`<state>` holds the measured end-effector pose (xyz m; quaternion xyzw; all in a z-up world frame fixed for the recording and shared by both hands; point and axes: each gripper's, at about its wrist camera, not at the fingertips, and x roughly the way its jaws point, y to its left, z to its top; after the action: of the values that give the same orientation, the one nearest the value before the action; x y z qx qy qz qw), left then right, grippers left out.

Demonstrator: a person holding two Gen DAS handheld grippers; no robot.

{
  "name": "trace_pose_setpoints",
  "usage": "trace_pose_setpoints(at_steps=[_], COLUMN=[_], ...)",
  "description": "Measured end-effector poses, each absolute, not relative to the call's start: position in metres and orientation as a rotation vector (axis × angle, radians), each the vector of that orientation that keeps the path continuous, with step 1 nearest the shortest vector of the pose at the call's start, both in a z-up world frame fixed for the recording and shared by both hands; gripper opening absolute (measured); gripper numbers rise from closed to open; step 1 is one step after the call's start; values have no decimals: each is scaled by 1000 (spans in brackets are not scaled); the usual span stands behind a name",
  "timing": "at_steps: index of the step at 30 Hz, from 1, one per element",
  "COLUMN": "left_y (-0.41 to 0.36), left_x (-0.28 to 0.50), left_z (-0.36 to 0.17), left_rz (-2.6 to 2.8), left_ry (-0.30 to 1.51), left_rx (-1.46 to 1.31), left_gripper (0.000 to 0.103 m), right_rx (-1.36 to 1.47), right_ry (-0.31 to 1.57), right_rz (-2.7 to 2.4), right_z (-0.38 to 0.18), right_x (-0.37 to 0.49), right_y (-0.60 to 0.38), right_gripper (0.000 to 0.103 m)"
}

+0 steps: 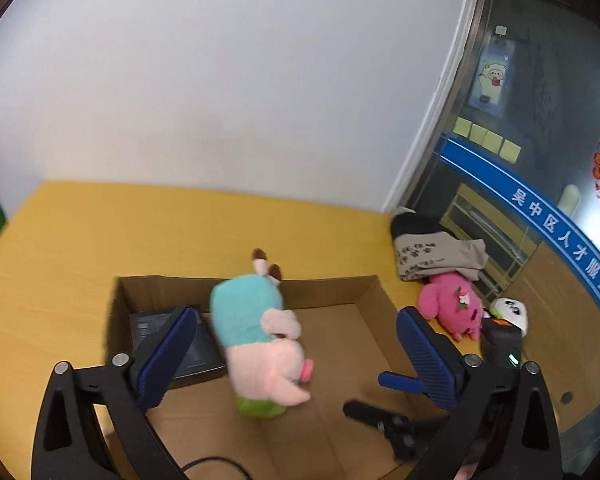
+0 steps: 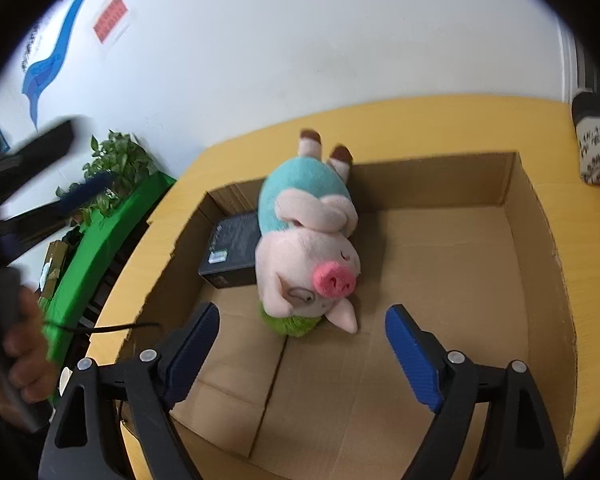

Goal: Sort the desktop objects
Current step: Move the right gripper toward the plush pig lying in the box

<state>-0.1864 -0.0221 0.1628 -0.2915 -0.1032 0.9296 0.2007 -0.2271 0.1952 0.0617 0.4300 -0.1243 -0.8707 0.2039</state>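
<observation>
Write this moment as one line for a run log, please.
pig plush: head-down in cardboard box, beside black box | left gripper: open | right gripper: open | pink plush: on table

Soft, fuzzy plush on the pig toy (image 2: 306,240); matt corrugated cardboard for the box (image 2: 532,216); a smooth, faintly sheened yellow wood-look tabletop (image 1: 80,240); ribbed blue pads on both grippers' fingers (image 2: 410,354).

A leafy potted plant (image 2: 116,168) stands against the white wall (image 2: 300,40) beside the yellow table (image 2: 420,120).
</observation>
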Motion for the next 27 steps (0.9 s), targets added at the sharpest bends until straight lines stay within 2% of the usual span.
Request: trace_pose_setpoints(at_steps=[4,17,23,27], left_y=[-33,-68,-75,-66], left_x=[-144,4,44,54], left_z=[171,207,208,189], left_rz=[2693,2972,3004,2927], left_ry=[-189,28,47,-32], left_rx=[-770,-676,-682,-725], left_gripper=[102,103,103,103], right_rx=[1203,1062,1009,1006], right_ry=[-364,-16,30,28], right_rz=[-2420,-2537,-2552,-2545], right_z=[65,107,119,119], right_x=[-223,-98,-57,-43], right_y=[197,187,194,196], right_gripper=[85,85,85,85])
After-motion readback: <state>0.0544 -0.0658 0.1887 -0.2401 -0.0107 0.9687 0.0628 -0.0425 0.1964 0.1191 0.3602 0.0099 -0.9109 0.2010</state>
